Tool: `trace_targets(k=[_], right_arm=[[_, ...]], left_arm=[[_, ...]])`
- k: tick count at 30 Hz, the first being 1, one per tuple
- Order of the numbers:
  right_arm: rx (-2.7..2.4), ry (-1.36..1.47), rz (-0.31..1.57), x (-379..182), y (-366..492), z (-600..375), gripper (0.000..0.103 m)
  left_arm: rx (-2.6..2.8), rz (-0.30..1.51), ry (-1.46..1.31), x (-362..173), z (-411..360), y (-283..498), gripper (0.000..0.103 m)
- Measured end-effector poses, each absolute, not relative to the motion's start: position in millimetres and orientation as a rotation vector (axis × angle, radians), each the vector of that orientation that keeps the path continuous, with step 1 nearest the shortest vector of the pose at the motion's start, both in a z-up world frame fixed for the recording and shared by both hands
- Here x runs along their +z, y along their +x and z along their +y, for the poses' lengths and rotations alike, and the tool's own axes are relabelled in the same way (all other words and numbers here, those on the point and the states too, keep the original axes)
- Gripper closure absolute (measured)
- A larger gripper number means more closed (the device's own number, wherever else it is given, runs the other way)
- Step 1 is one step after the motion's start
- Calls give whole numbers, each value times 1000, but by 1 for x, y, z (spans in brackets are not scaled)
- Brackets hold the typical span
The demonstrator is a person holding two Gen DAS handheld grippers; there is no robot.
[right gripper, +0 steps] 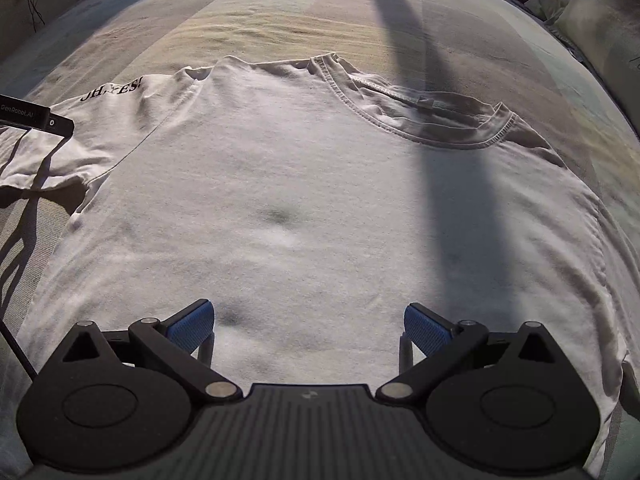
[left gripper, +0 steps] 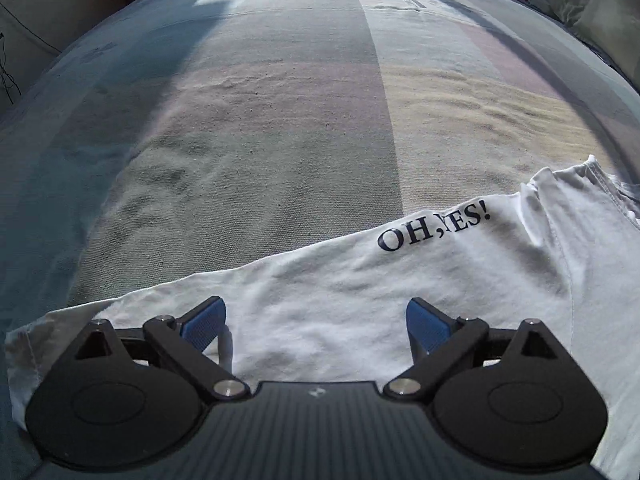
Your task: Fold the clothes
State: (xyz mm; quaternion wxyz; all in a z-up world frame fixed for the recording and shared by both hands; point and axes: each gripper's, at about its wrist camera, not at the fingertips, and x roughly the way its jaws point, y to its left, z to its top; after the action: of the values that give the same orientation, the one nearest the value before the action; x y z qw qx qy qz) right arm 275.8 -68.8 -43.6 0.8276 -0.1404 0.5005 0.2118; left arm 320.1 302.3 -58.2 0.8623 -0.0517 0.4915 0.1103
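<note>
A white T-shirt (right gripper: 288,208) lies spread flat on a striped bedspread, collar (right gripper: 424,120) at the far side. Its left sleeve (left gripper: 400,276) carries the dark print "OH, YES!" (left gripper: 434,229). My left gripper (left gripper: 316,320) hovers open over that sleeve, blue pads (left gripper: 202,322) wide apart, nothing between them. My right gripper (right gripper: 308,326) is open above the shirt's lower body, nothing held. The left tool's black body (right gripper: 36,118) pokes in at the left edge of the right wrist view, above the sleeve.
The striped bedspread (left gripper: 260,120) stretches far beyond the shirt. Pillows (right gripper: 592,20) sit at the far right corner. A long dark shadow (right gripper: 424,120) crosses the shirt. A wall with thin cables (left gripper: 8,68) runs along the left.
</note>
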Motion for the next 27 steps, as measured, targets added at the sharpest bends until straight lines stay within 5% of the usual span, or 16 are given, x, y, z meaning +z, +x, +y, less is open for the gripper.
trace_targets(k=[27], right_arm=[[929,-437,903,-22,277,159,0]], left_arm=[[395,987,-176,-75,438,258,5]])
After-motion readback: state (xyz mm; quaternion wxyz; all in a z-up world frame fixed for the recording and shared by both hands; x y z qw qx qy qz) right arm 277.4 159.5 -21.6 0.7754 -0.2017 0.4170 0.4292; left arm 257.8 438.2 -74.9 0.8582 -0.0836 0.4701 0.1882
